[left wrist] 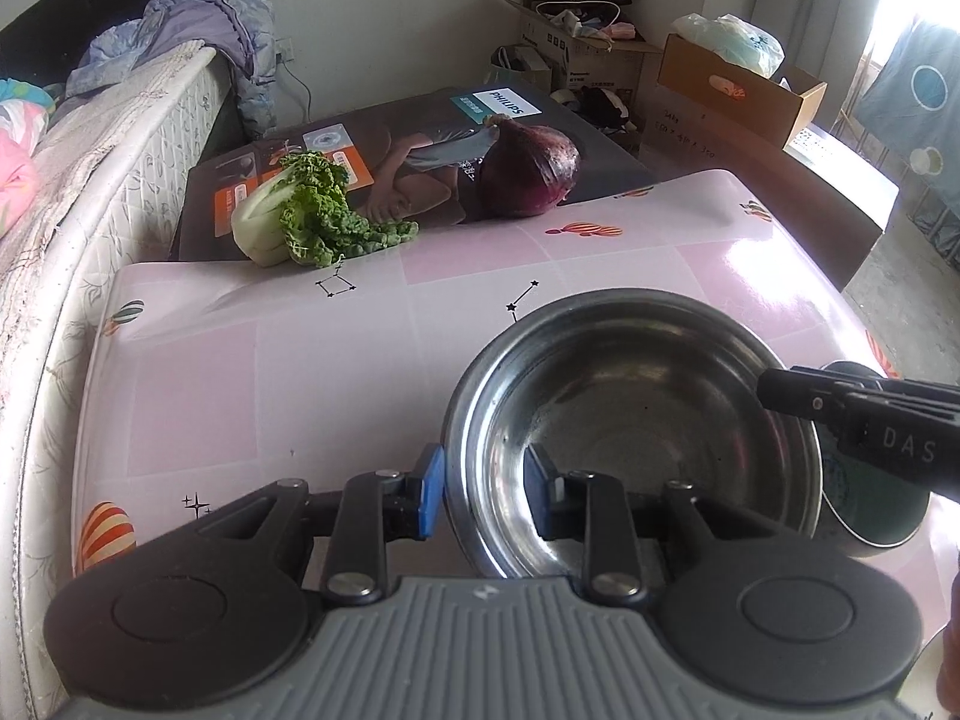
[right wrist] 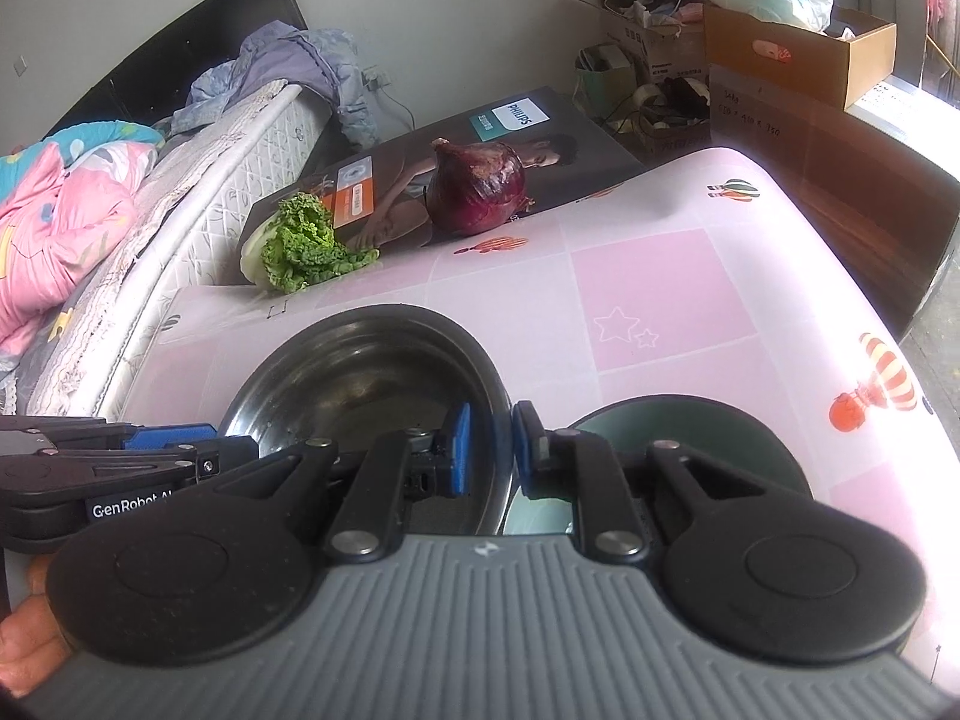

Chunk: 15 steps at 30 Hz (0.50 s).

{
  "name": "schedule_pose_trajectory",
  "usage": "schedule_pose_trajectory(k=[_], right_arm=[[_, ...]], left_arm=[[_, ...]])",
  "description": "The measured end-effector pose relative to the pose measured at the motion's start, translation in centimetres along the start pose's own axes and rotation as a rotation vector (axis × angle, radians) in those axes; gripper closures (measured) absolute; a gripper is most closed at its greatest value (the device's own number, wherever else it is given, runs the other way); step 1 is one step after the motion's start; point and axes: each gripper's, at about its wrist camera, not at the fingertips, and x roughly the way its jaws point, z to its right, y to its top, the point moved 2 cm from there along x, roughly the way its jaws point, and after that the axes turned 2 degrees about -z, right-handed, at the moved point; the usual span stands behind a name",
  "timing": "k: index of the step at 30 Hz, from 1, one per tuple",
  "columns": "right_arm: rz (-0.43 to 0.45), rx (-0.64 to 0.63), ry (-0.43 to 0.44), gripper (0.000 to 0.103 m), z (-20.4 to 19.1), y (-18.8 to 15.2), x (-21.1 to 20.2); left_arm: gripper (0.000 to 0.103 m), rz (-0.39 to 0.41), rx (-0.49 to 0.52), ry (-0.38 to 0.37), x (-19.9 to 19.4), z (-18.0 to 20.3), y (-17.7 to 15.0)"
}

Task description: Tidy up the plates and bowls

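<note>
steel bowl (left wrist: 636, 420) | both tools (left wrist: 483, 495) (right wrist: 491, 450) clamp its rim | pink tablecloth (left wrist: 270, 360) | bed (left wrist: 90, 180) beside

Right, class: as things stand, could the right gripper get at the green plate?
Probably not yet. The right gripper is shut on the steel bowl rim, shared with the left gripper; the green plate lies open beside it.

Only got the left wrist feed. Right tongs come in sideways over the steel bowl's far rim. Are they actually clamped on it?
Observer: Yes. The right tongs are shut on the steel bowl at its rim, one pad inside, one outside.
Operator: And the dark thing behind them?
Observer: A green dish, open side up, just right of the bowl and partly hidden by its rim.
</note>
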Motion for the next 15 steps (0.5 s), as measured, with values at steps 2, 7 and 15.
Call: schedule_pose_trajectory(k=[2, 7, 15], right_arm=[[-0.001, -0.004, -0.003, 0.086, -0.2, -0.1, 0.2], [0.018, -0.009, 0.006, 0.074, -0.3, -0.1, 0.0], [0.067, 0.02, 0.054, 0.055, -0.1, -0.3, -3.1]], left_arm=[[0.07, 0.009, 0.002, -0.001, -0.2, 0.0, -0.1], [0.059, 0.034, -0.002, 0.0, -1.0, -0.1, -0.3], [0.047, 0.081, -0.011, -0.017, -4.0, -0.5, -1.0]])
